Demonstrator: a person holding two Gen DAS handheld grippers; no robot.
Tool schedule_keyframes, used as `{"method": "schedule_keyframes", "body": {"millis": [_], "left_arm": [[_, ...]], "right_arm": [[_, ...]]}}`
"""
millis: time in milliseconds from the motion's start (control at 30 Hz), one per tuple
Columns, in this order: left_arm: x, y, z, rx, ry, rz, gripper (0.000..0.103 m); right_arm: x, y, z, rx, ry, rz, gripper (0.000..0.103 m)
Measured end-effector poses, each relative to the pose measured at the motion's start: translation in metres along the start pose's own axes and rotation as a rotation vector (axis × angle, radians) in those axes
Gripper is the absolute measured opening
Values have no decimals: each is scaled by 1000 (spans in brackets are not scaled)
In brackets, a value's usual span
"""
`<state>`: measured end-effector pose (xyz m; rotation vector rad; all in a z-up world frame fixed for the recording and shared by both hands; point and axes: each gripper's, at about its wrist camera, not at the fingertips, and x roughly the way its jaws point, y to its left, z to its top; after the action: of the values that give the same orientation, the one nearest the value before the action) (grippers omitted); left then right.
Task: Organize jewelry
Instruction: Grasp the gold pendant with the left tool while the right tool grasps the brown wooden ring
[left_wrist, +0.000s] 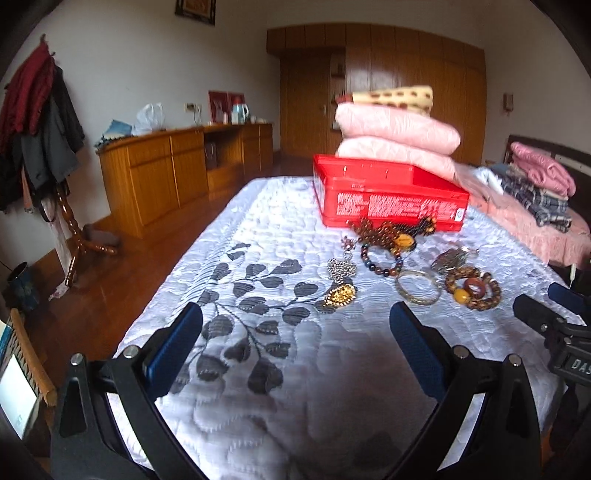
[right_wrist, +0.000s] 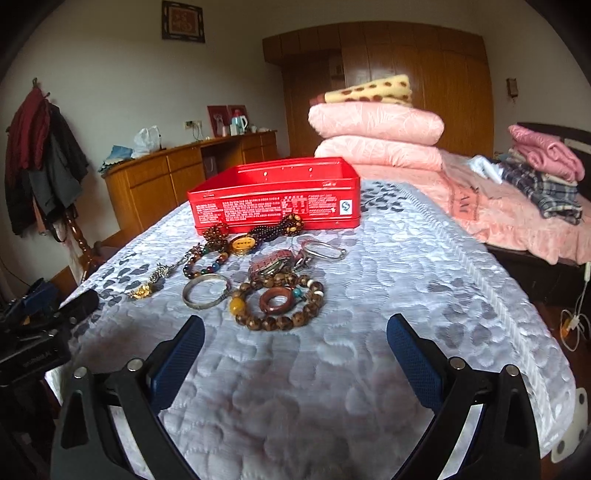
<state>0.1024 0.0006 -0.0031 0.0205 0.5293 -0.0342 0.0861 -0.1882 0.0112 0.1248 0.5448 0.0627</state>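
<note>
Right wrist view: a quilted bedspread was seen, on which a red tin stood open, its inside hidden by the near wall. Just in front of it the jewelry was spread, a wooden bead bracelet nearest. Both the right gripper and left gripper were held apart, empty.

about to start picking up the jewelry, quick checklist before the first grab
1. Left gripper open and empty: ok.
2. Right gripper open and empty: ok.
3. Red tin lid off, ready to receive: ok.
4. Tin empty inside: cannot tell, the interior is hidden.
5. Wooden bead bracelet nearest the right gripper, path clear: ok.
6. Pieces separate: not ok, the silver bangle touches the bracelet.
</note>
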Motion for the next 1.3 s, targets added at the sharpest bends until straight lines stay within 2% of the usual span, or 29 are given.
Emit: {"method": "schedule_keyframes", "body": {"millis": [133,267,367,433,667,733,767,867,933,1000,1033,1067,1300], "left_arm": [[20,-2,13,16,64,-23,98],[33,-6,21,16,103,-44,97],[41,-10,24,25,125,-40,89],[50,-13,26,27,158,-47,72],[72,-18,29,6,249,-83,69],[76,-19,28,5,276,-100,56],[79,-19,27,5,286,-102,54],[80,-20,27,11,289,-100,49],[80,-22,26,19,288,-96,38],[80,-22,26,20,285,-94,33],[80,-22,26,17,284,-95,26],[79,-22,26,13,283,-96,23],[69,-18,23,-15,278,-128,22]], "right_arm": [[16,-4,11,15,65,1,96],[23,-6,18,9,74,-9,96],[28,-8,21,17,92,-6,96],[32,-9,23,21,105,1,96],[40,-12,29,18,127,5,96],[42,-13,29,27,134,11,96],[43,-14,29,31,137,14,96],[45,-16,29,38,140,24,96],[47,-18,30,47,145,35,96],[48,-19,30,55,155,42,96],[49,-20,30,58,160,45,96],[50,-19,30,59,162,45,96],[51,-15,31,33,189,31,96]]}}
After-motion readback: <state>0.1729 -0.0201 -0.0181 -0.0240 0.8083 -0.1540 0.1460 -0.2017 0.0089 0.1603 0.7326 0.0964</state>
